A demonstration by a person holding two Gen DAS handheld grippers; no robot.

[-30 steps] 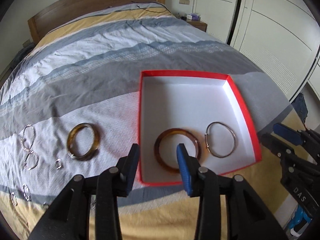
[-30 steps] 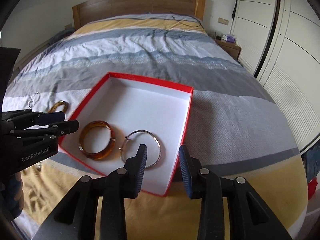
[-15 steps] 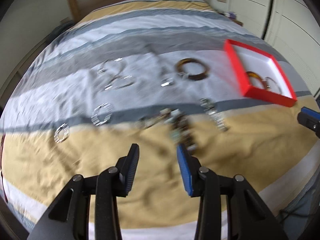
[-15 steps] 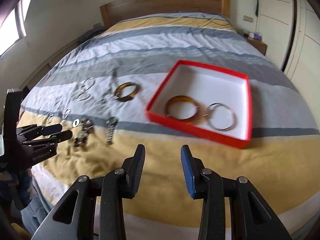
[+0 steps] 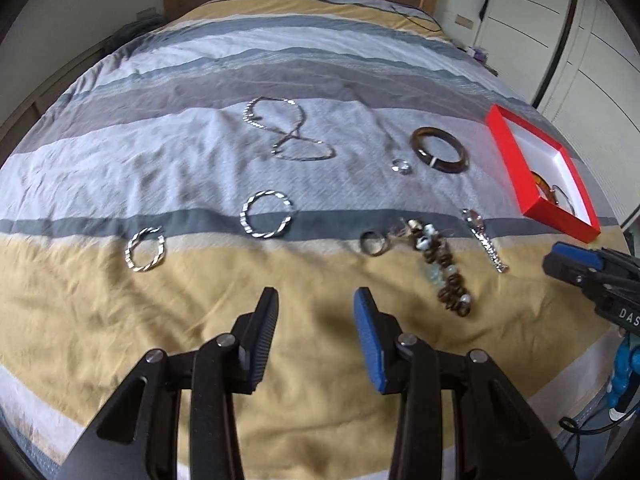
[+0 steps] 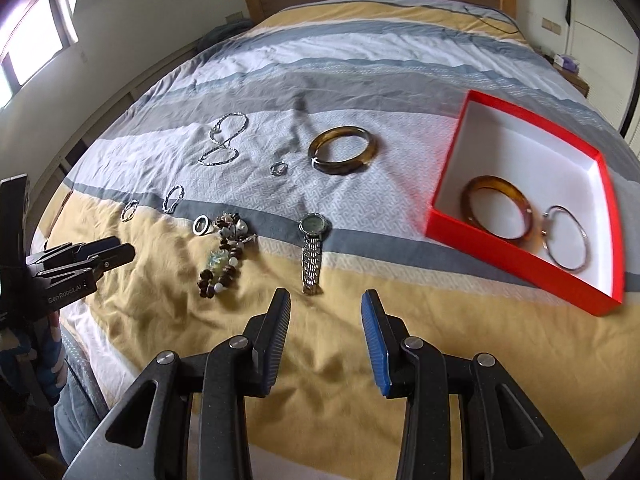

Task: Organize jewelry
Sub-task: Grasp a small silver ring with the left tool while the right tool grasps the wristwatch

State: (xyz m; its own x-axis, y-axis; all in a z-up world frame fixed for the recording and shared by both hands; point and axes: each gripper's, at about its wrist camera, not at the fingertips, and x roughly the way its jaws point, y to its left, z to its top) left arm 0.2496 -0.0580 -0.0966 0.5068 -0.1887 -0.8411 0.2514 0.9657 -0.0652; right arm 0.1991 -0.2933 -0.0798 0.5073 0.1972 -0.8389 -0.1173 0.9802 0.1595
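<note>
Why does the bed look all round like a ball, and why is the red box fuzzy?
Both wrist views use fisheye lenses, so the bed bulges and corners go dark. In the right wrist view the red box has smeared edges from motion blur; the window glares white.

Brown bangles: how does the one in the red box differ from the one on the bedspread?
The boxed bangle is lighter amber and lies in the red box beside a silver hoop. The bedspread bangle is darker olive-brown and lies loose near a small ring. Both lie flat, ungripped.
</note>
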